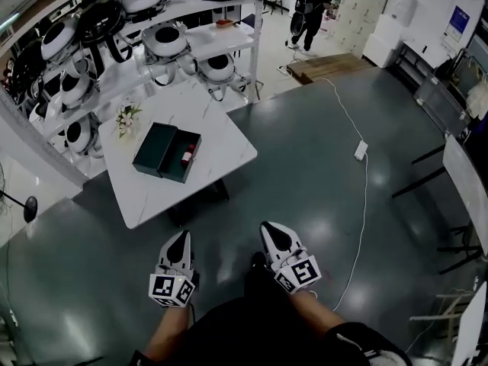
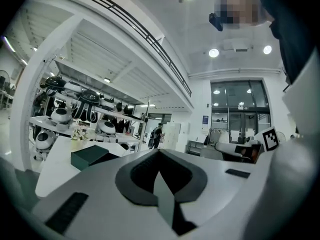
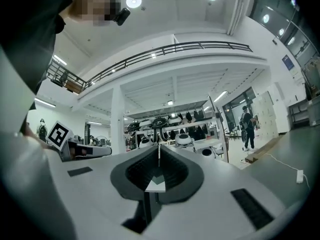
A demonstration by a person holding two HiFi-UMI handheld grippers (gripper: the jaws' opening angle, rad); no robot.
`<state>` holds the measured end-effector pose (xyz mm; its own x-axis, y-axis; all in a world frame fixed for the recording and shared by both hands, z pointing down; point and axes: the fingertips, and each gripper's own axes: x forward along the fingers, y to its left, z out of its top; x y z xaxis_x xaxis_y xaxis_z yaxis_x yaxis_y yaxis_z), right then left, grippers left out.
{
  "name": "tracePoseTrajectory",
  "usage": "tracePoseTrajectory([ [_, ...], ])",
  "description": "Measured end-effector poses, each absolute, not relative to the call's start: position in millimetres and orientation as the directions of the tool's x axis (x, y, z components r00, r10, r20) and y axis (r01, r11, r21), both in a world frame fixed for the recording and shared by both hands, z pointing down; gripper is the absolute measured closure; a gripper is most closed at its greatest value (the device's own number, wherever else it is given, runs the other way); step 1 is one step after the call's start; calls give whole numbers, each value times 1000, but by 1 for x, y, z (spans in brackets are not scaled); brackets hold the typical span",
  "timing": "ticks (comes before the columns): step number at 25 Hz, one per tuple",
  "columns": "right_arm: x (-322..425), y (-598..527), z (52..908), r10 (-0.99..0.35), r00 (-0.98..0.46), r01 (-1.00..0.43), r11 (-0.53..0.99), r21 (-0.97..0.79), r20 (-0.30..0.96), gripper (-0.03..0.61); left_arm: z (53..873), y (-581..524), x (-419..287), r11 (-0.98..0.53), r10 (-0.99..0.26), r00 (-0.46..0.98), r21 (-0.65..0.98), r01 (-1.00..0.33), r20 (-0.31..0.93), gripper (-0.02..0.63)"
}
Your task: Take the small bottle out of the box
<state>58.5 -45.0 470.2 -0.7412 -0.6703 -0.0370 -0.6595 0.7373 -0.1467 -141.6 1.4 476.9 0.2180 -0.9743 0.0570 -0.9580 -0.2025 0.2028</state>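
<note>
Well, nothing is done yet: the small bottle point(image 1: 187, 156) lies inside the open box point(image 1: 173, 168) on the far table point(image 1: 225, 139). My left gripper point(image 1: 181, 237) and right gripper point(image 1: 269, 228) are near me, both closed and empty.

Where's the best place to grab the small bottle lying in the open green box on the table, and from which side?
Probably around the middle of the small bottle, coming down from above with jaws across its narrow width. It lies flat, lengthwise in the open half of the box, whose walls block a side approach.
</note>
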Motion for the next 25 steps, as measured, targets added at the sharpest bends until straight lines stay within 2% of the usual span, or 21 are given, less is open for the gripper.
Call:
tracePoseTrajectory([
  [8, 50, -159, 471, -516, -856, -506, 849, -152, -33, 543, 463, -111, -139, -86, -992, 100, 167, -982, 78, 600],
  [13, 49, -212, 476, -473, -880, -460, 872, -169, -45, 543, 461, -152, -151, -22, -994, 37, 149, -989, 103, 600],
  [25, 31, -318, 496, -455, -890, -448, 875, -183, 4, 543, 500, -251, -207, -44, -945, 79, 115, -992, 317, 600],
])
